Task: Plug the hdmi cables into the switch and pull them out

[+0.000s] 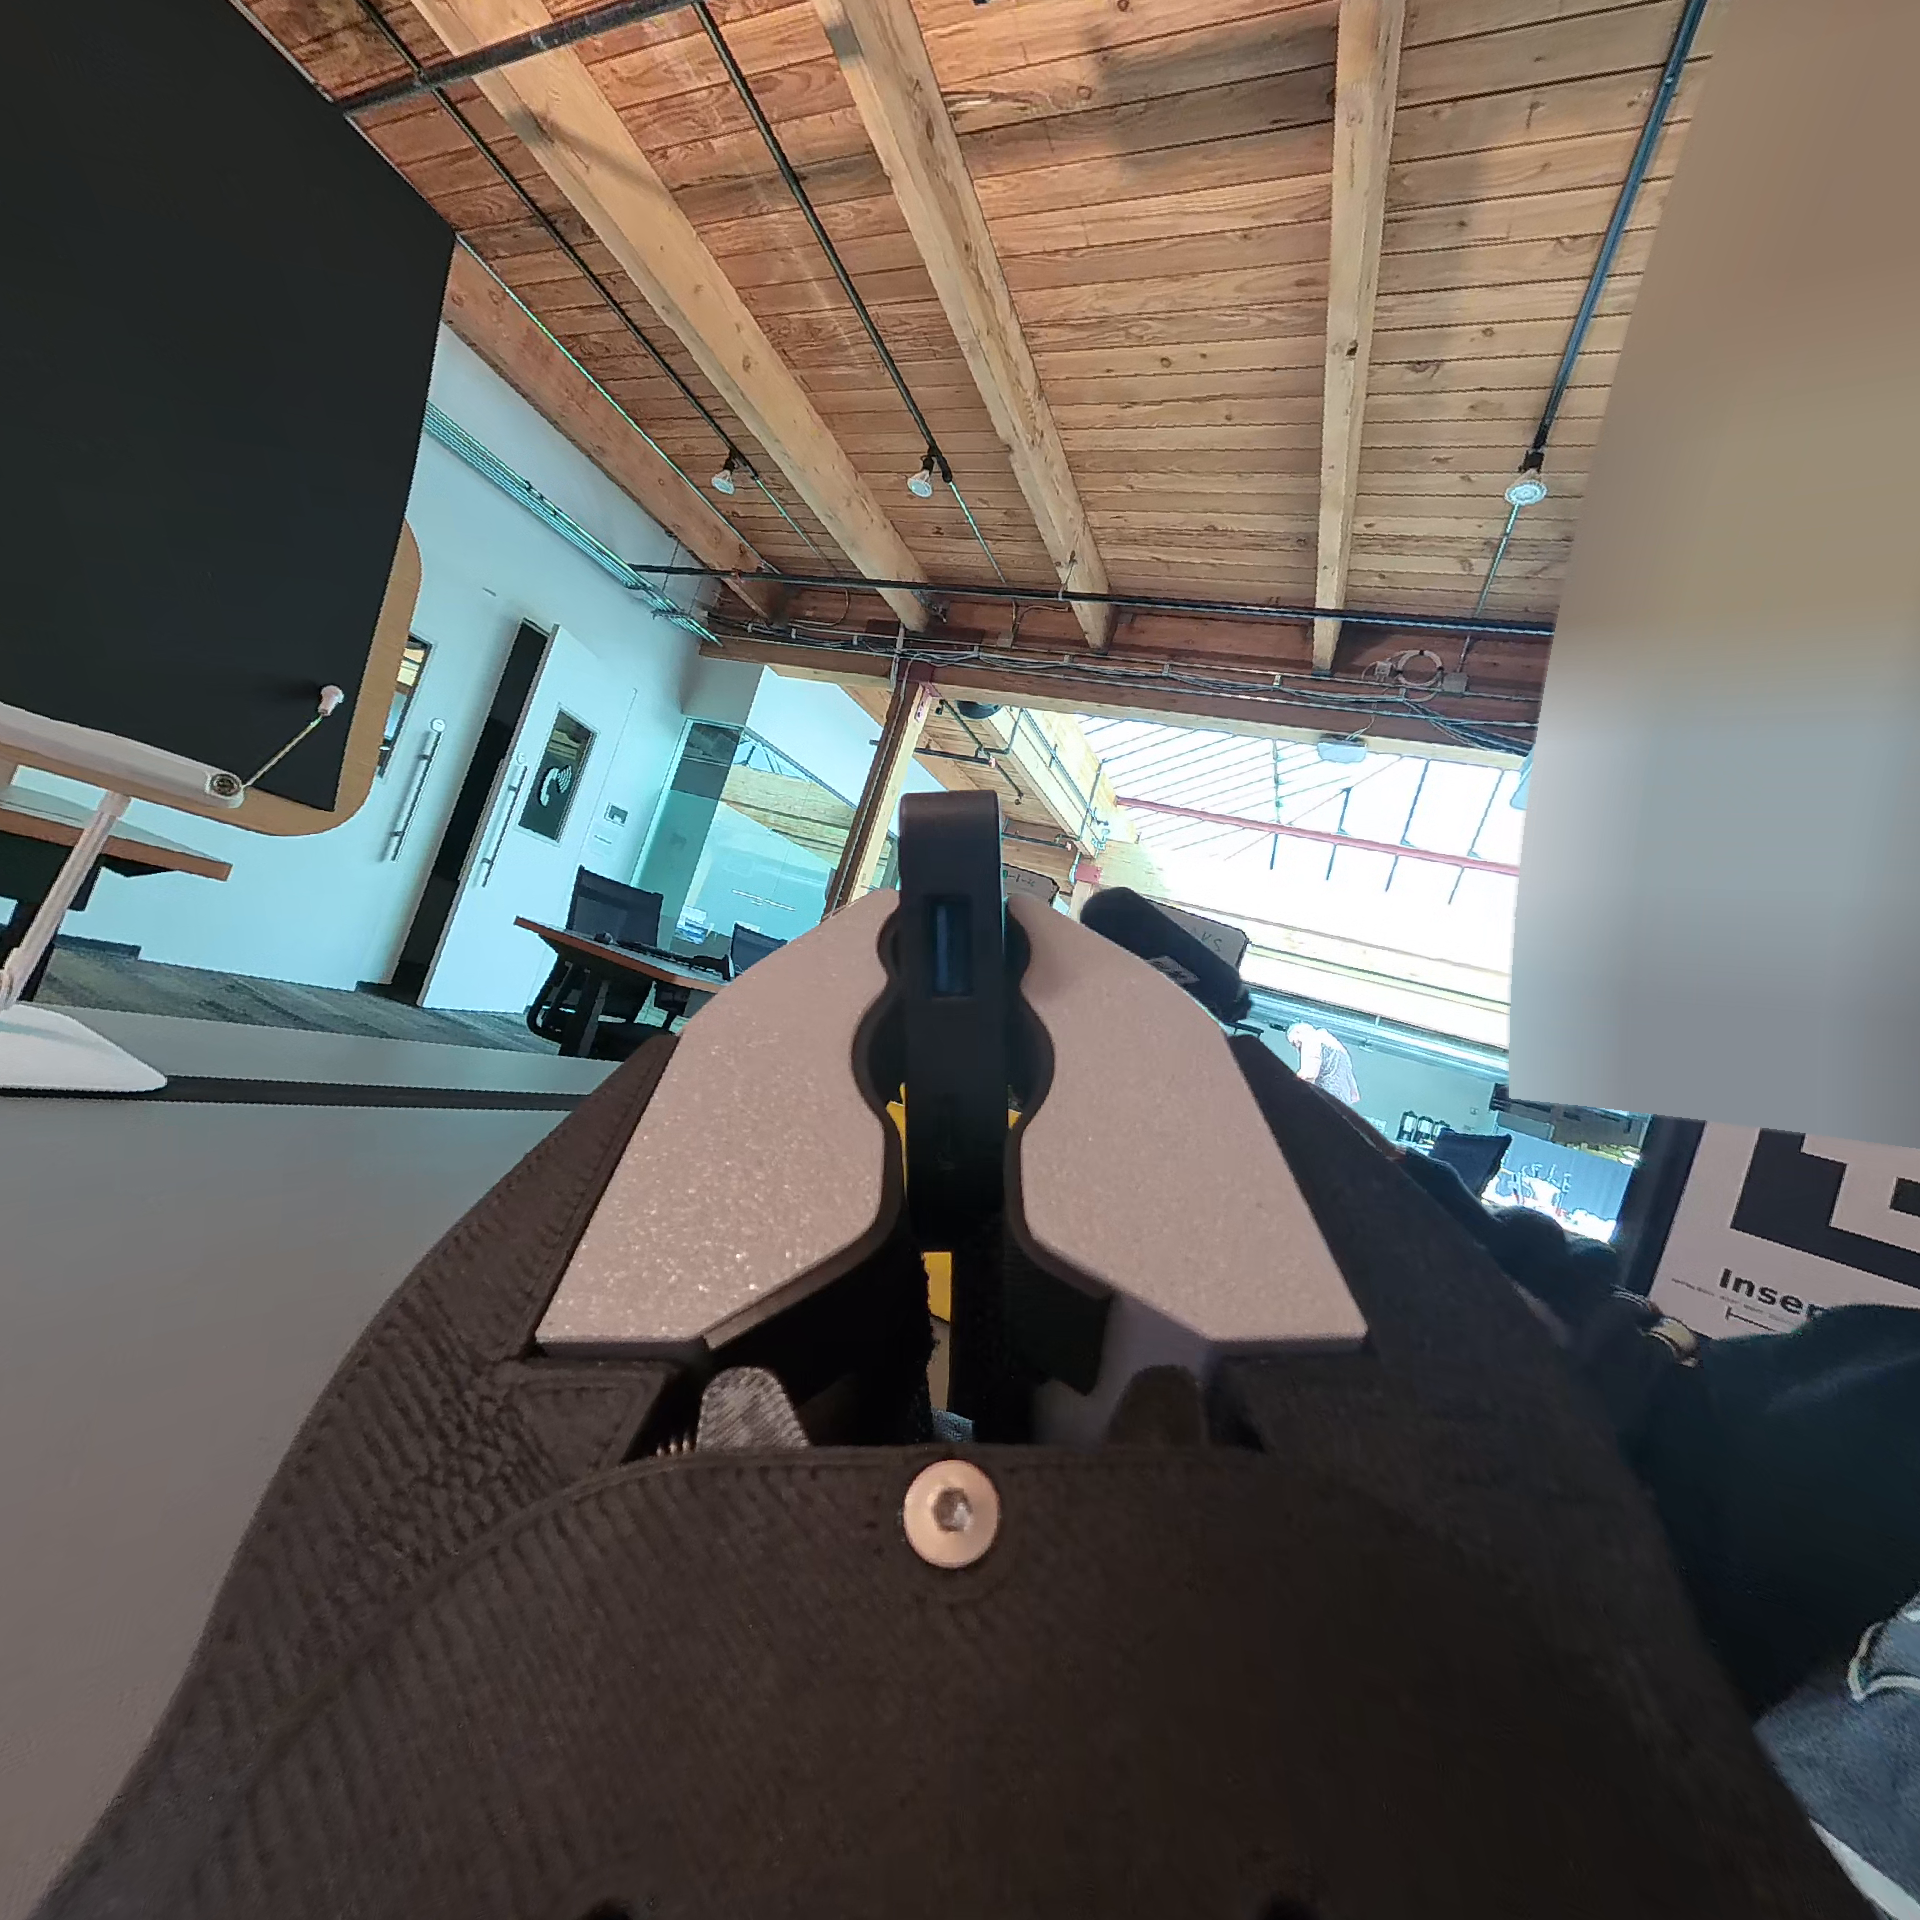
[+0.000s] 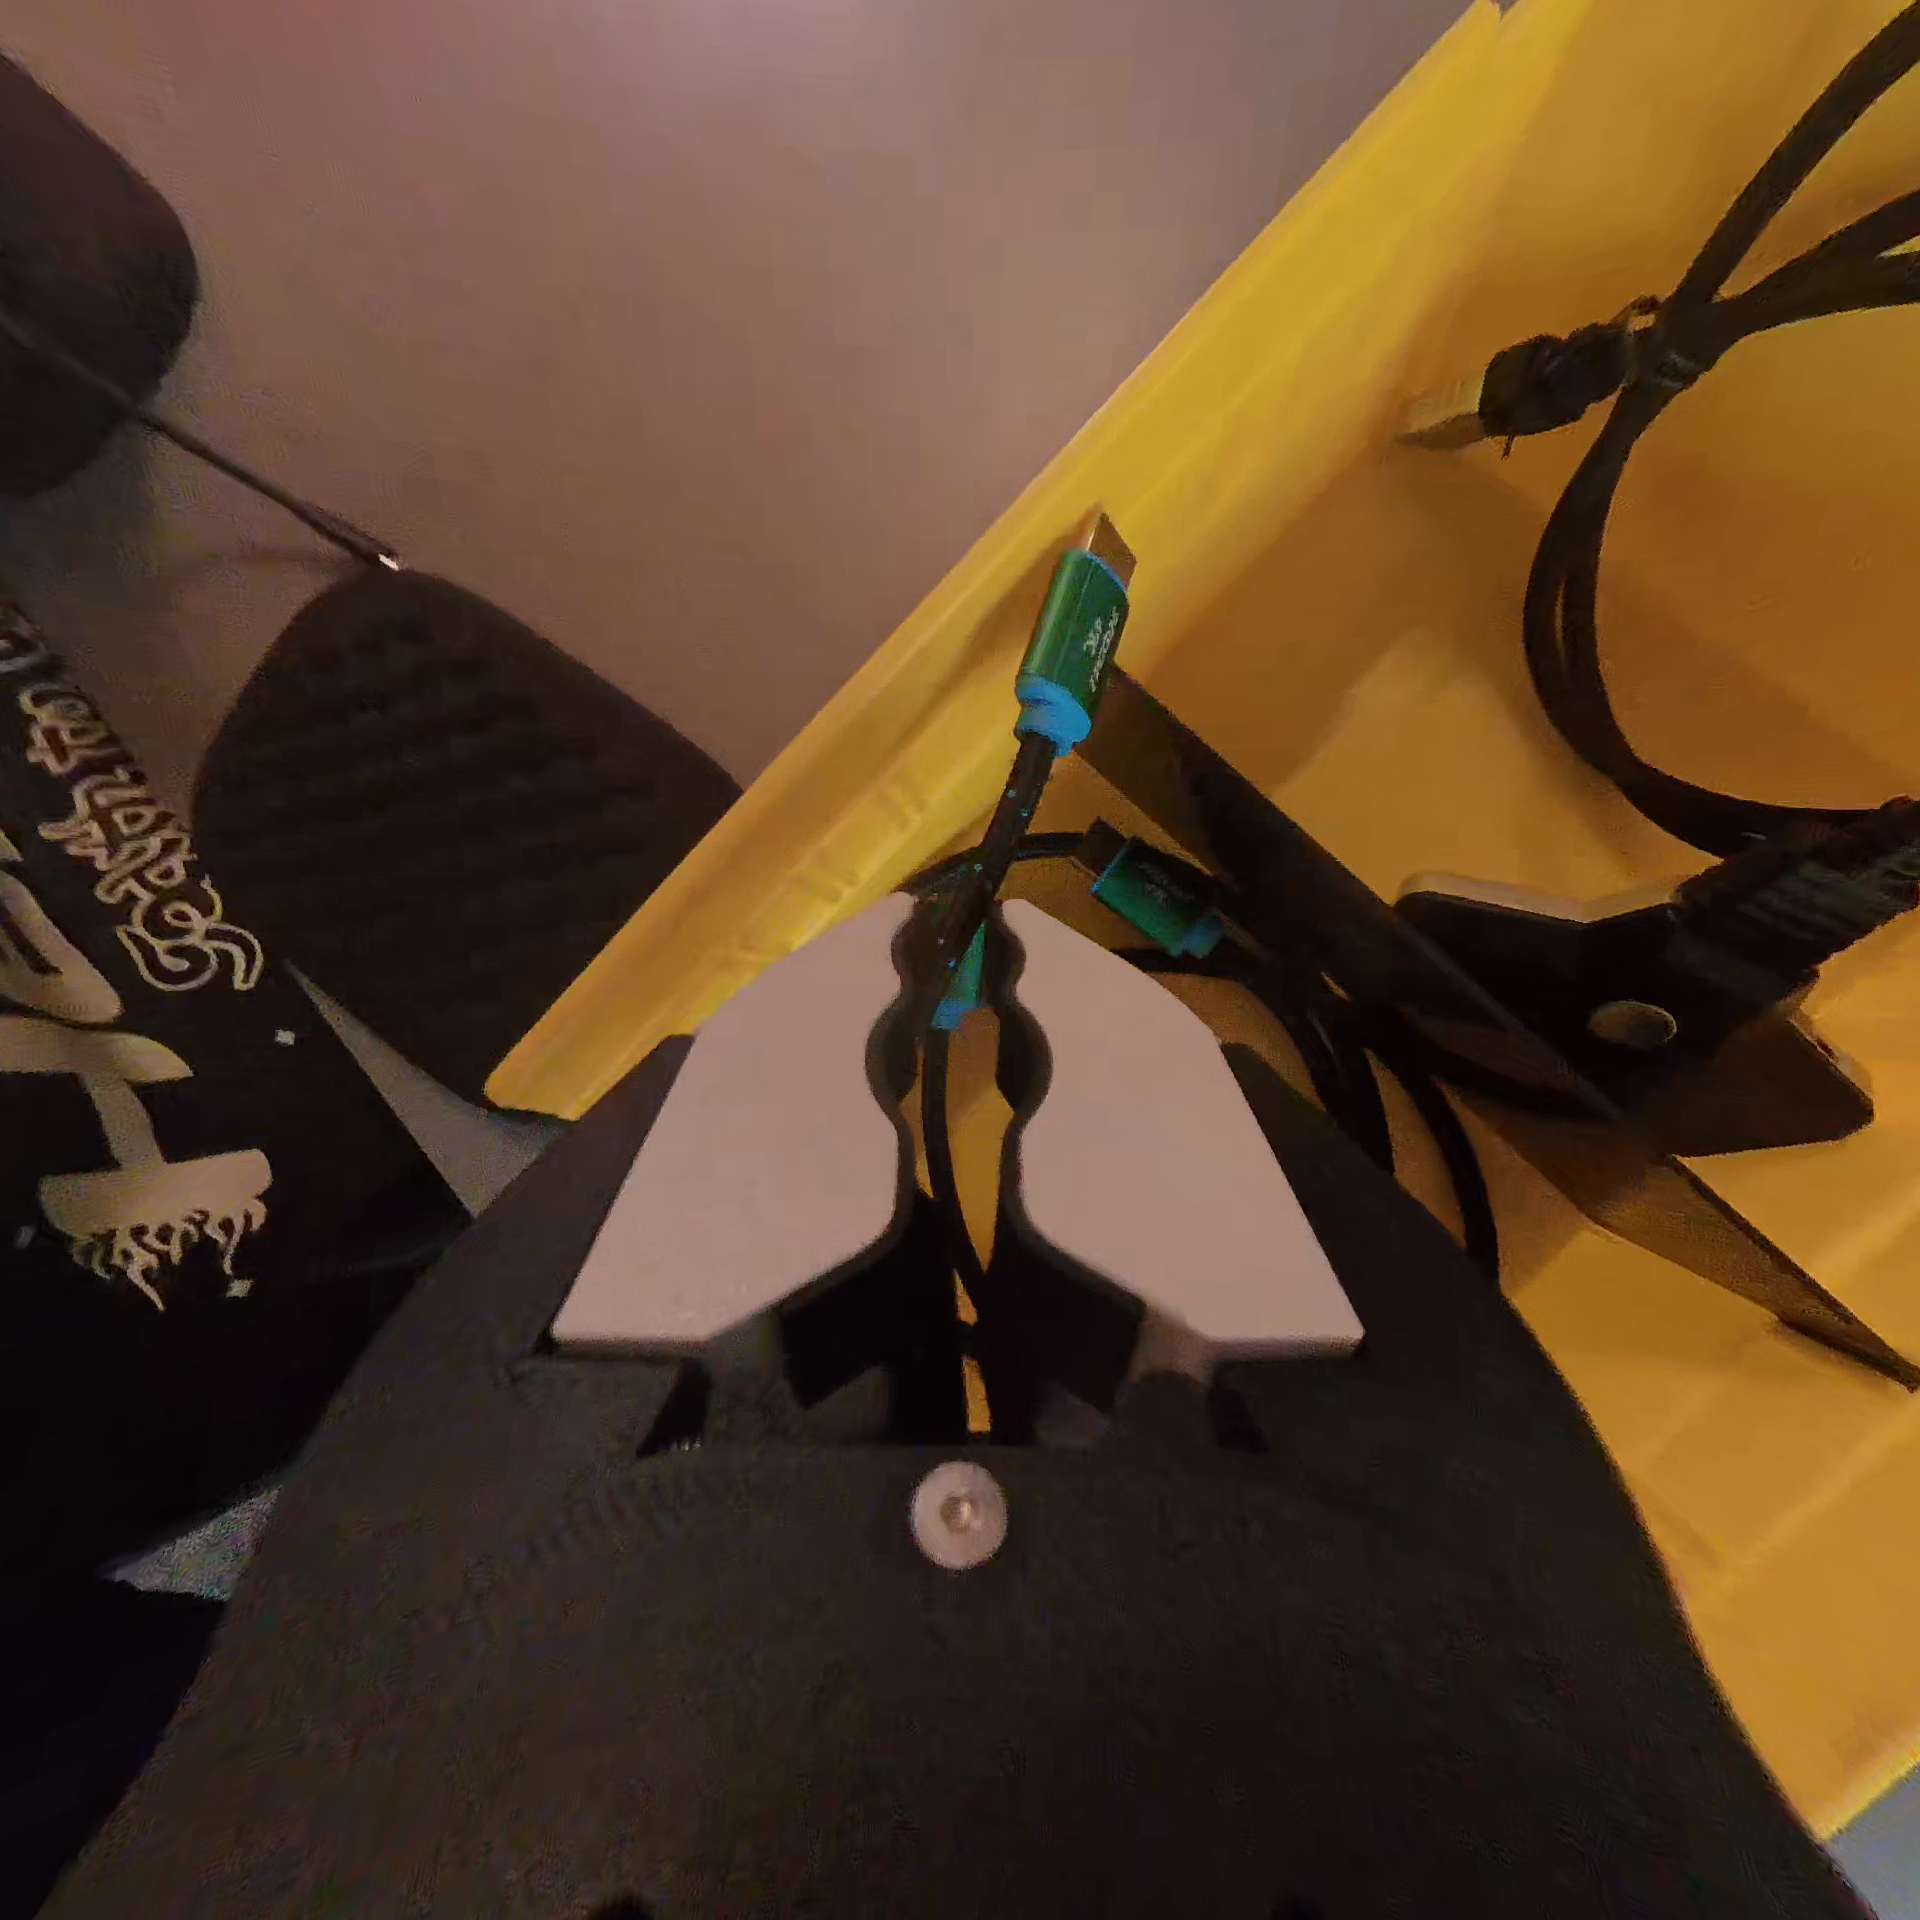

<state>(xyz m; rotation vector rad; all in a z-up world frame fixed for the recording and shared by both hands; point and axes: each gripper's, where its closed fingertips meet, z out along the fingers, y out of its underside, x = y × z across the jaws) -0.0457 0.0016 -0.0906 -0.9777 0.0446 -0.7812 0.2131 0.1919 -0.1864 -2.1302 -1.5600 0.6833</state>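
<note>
**Both grippers loaded: switch in the left, HDMI cable in the right, plug not yet at a port**

The left gripper (image 1: 953, 997) is clenching a slim black switch (image 1: 951, 935) edge-on between its grey pads, so the box is standing straight up out of the tips with a blue-lined port facing the camera. It is being held up off the grey desk (image 1: 260, 1247), pointing toward the wooden ceiling.

The right gripper (image 2: 958, 971) is gripping a braided HDMI cable (image 2: 1003, 831) by the cord, not by the plug. The green plug (image 2: 1075, 634) with its blue collar is sticking out well beyond the tips, leaning slightly right, its metal end toward the rim of the yellow tray (image 2: 935, 748).

Judging from this, the insertion is going to be floppy: with so much free cord ahead of the gripper, the plug can swing or buckle when pushed. Regrasping closer, on the green shell, would give firmer control. The plug's flat face should be lined up with the slot before pressing, and the left gripper should be bracing the switch against the push.

Just right of the right gripper's tips, a second green plug (image 2: 1153, 894) is lying in the tray. Farther right a black bundled cable (image 2: 1558, 644) is coiling there too.
</note>
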